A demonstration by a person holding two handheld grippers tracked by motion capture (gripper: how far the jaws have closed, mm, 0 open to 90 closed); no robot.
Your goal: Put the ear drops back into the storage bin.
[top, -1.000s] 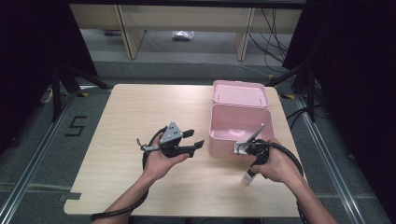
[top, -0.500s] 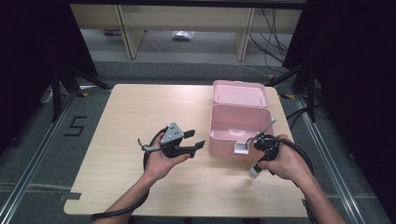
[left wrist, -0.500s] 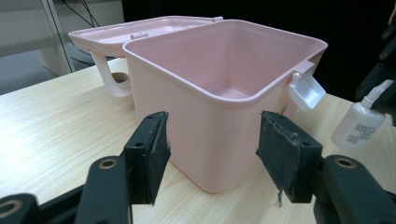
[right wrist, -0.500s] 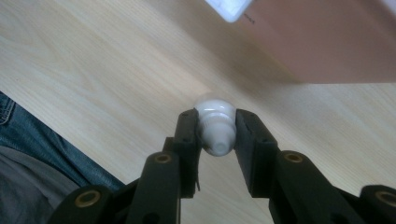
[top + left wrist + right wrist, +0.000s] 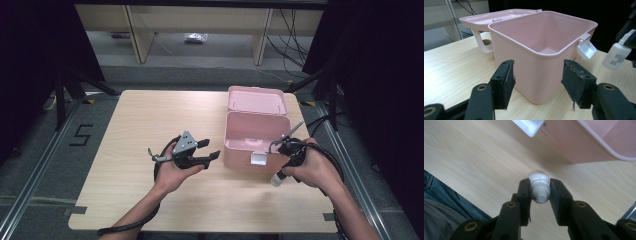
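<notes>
An open pink box (image 5: 239, 156) stands on the right part of the table, its lid (image 5: 256, 100) laid back behind it. My right gripper (image 5: 286, 165) is just right of the box's front and is shut on a small white bottle (image 5: 277, 179) near its cap, held off the table. In the right gripper view the bottle (image 5: 539, 186) sits pinched between both pads of that gripper (image 5: 539, 192). My left gripper (image 5: 211, 149) hovers left of the box, open and holding nothing. Its view faces the box wall (image 5: 534, 65) and the white latch (image 5: 586, 48), with the bottle (image 5: 617, 56) beyond.
The wooden table (image 5: 125, 130) has bare room left of and in front of the box. Its right edge runs close behind my right hand. A person's trouser leg (image 5: 439, 195) lies below the table's near edge. Shelf legs and cables stand on the floor beyond.
My right gripper has risen a little with the white bottle and drifted slightly right, beside the box front. The left gripper and the box have stayed where they were.
</notes>
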